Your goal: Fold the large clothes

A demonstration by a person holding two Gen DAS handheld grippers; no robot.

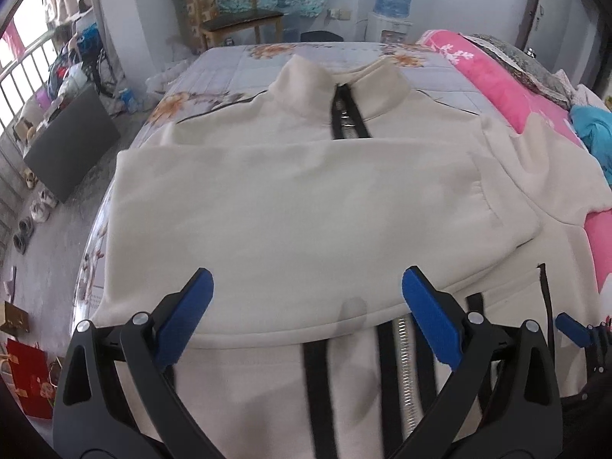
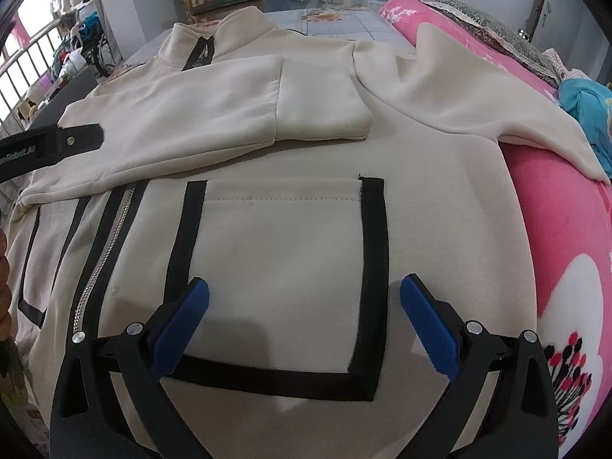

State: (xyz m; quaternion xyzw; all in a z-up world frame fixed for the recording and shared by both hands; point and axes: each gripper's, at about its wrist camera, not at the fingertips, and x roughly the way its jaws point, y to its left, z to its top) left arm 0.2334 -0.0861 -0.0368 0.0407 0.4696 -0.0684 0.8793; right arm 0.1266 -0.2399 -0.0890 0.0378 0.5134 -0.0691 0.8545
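Lying face up along the bed [image 1: 229,65], collar at the far end and hem toward me: one cream jacket [image 2: 290,252], black-trimmed, zipped down the middle.

Item, left sleeve [image 1: 306,199]: already folded across the chest, cuff [image 2: 321,107] resting near the opposite shoulder. Judged purpose: narrowing the garment on that side before the body is folded.

Item, right sleeve [image 2: 478,91]: not yet folded, spread outward and draped up onto the pink quilt [image 2: 566,237]. Judged next in line.

Item, front pocket [image 2: 283,267]: outlined in black tape, flat, directly under my right gripper [image 2: 304,325].

Item, left gripper [image 1: 308,313]: jaws spread wide, holding nothing, hovering over the lower edge of the folded sleeve beside the zipper [image 1: 405,367].

Item, right gripper: jaws equally wide apart, empty, poised above the pocket; whether the pads touch cloth I cannot tell.

Edges and room: the bed's left edge drops to the floor near the jacket's side, little spare surface there. The right side is crowded by the pink quilt and a blue cloth [image 2: 585,103]. Bare bedspread lies beyond the collar, toward the wooden chair [image 1: 233,11].
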